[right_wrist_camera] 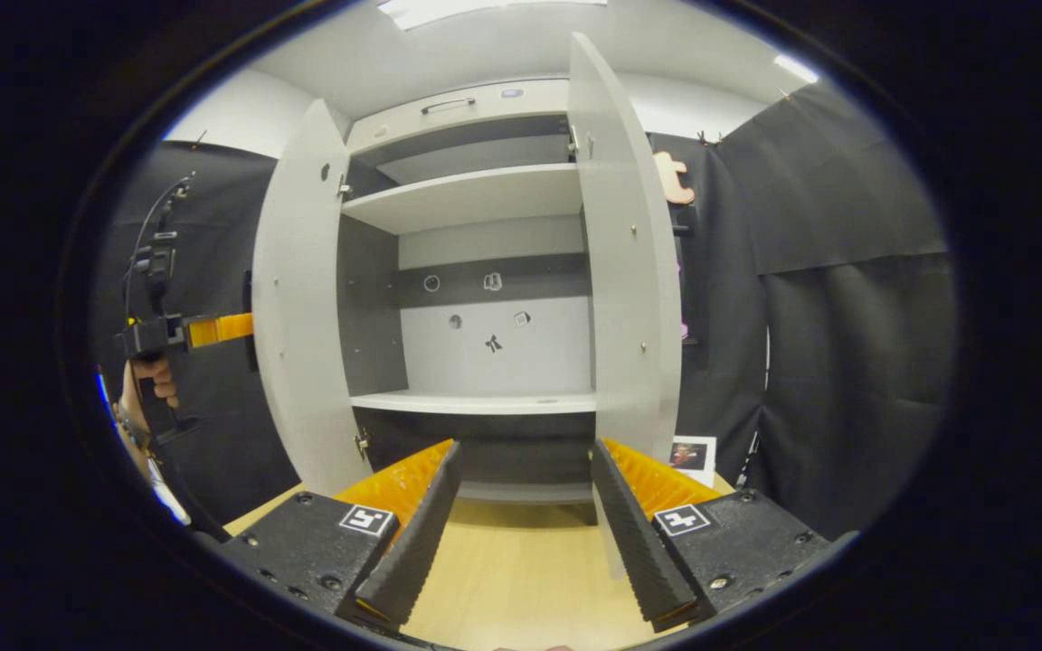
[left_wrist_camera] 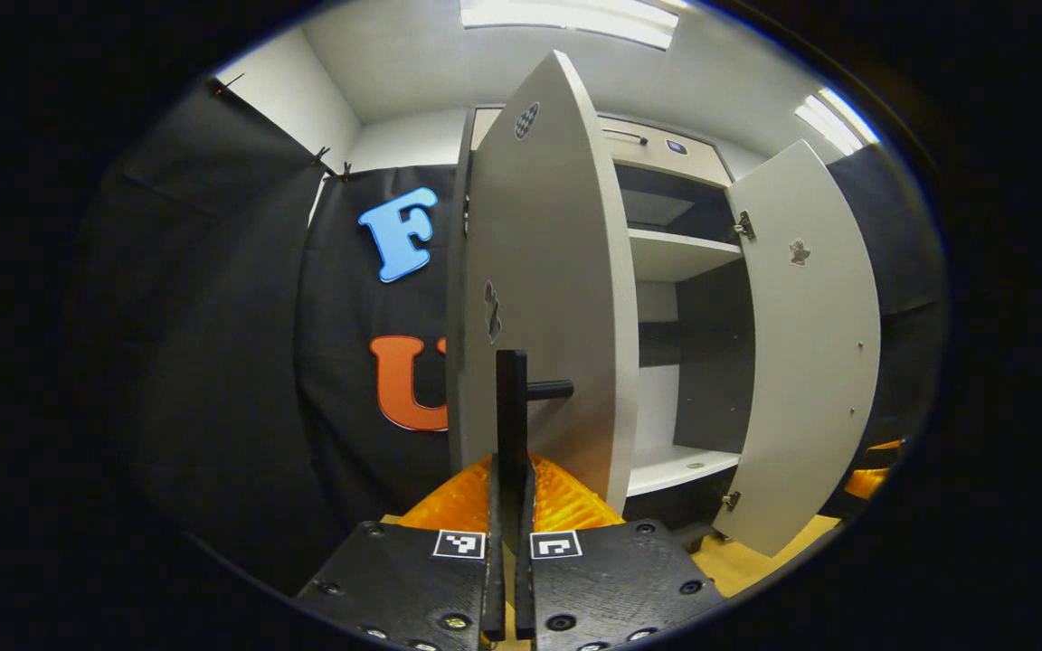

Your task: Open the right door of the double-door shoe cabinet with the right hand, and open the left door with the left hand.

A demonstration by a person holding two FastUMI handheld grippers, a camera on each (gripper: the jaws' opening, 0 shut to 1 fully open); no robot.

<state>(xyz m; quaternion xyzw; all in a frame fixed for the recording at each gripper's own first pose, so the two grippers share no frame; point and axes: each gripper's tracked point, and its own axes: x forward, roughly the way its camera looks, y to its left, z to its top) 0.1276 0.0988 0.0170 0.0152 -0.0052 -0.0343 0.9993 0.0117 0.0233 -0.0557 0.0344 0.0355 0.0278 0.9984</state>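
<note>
Nearest me in the left gripper view, my left gripper (left_wrist_camera: 510, 506) has its jaws pinched on the slim black bar handle (left_wrist_camera: 512, 407) of the pale grey left cabinet door (left_wrist_camera: 544, 298). That door stands swung well out, edge-on just ahead of the jaws. In the right gripper view, my right gripper (right_wrist_camera: 525, 515) hangs with jaws spread wide and empty. The pale grey right cabinet door (right_wrist_camera: 625, 271) stands open just beyond its right finger, apart from it. The white inner shelves (right_wrist_camera: 476, 194) lie exposed ahead between both doors. I judge both doors opened and the last step nearly finished. Next I should part the left jaws and draw straight back off the handle without dragging the door.
</note>
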